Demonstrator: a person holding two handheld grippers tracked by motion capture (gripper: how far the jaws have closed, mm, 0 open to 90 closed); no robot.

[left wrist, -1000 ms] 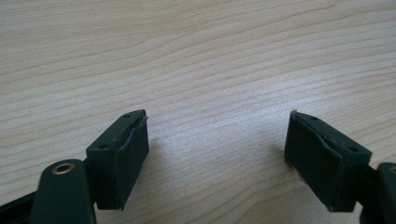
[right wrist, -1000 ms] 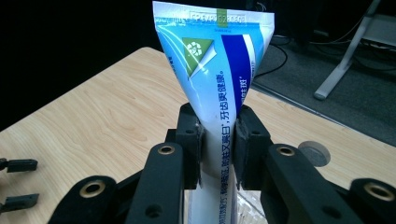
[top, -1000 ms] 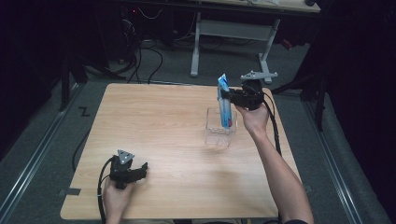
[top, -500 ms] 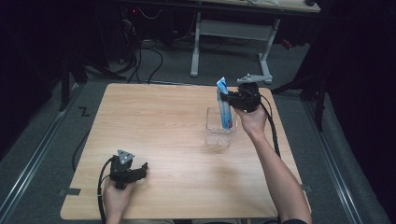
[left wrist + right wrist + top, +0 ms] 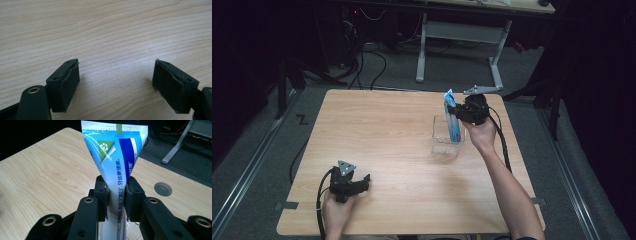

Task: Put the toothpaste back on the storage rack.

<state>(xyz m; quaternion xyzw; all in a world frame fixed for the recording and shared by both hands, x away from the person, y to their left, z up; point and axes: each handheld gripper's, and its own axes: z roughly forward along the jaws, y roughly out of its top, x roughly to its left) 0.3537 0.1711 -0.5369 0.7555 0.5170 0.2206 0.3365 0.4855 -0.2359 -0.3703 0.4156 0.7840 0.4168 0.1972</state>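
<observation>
Reaching forward along the table's right side, the person's right forearm (image 5: pixel 507 185) stretches up from the bottom edge of the high view, its hand (image 5: pixel 482 134) wrapped around the right gripper (image 5: pixel 455 111) near the far right corner of the wooden table (image 5: pixel 382 130). That gripper, with its grey three-cornered plate on top and its cable trailing back along the arm, is turned toward the table's middle. Its jaws are clenched on a blue-and-white toothpaste tube (image 5: pixel 117 162), one pad pressing each flat side just below the tube's widening crimped end. The tube stands roughly upright, crimped end up, with a green recycling mark and Chinese lettering on its face. In the high view its lower part drops into a clear plastic container (image 5: pixel 443 145) that sits on the table just beside the hand; whether the tube touches the bottom cannot be told.

The left hand (image 5: pixel 334 212) rests at the near left of the table, holding the left gripper (image 5: pixel 363 182) low over the wood. Its jaws are released, spread wide apart over bare tabletop.
</observation>
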